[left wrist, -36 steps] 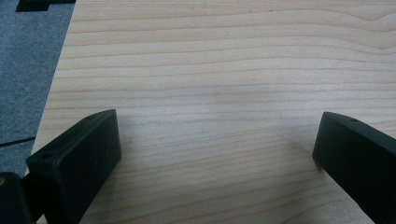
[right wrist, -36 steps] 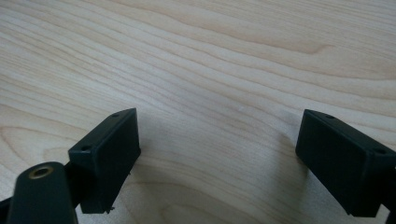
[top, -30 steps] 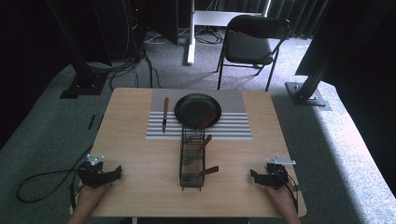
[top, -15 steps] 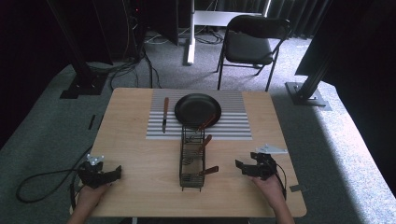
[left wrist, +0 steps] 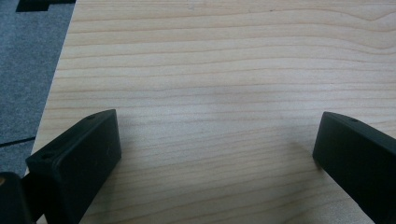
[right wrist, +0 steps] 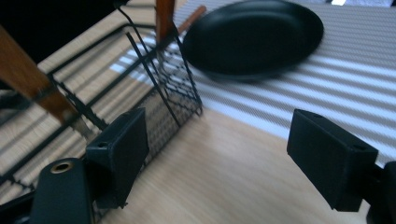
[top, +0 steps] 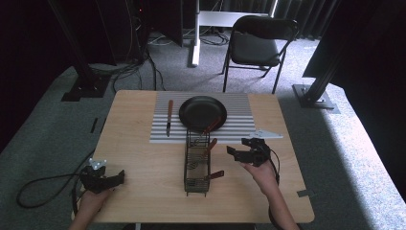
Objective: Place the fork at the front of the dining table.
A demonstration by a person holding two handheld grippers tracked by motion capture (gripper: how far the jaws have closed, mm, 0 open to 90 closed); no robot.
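Observation:
A black wire basket [top: 196,163] [right wrist: 154,88] stands mid-table and holds wooden-handled utensils [top: 209,145] [right wrist: 28,74]. Behind it a black pan [top: 203,113] [right wrist: 254,35] rests on a striped mat [top: 239,125] [right wrist: 345,84]. A wooden-handled knife [top: 169,116] lies on the mat's left part. My right gripper [top: 240,152] [right wrist: 217,154] hovers just right of the basket, open, with nothing between its jaws. My left gripper [top: 111,178] [left wrist: 210,154] sits at the table's front left corner, open over bare wood.
The wooden table [top: 143,163] [left wrist: 215,70] has its left edge close beside the left gripper. A cable [top: 43,184] trails off to the floor at left. A folding chair [top: 256,45] stands behind the table, with dark stands at both sides.
My right gripper has moved from the front right corner forward and leftward, up to the basket's right side. The left gripper has stayed put.

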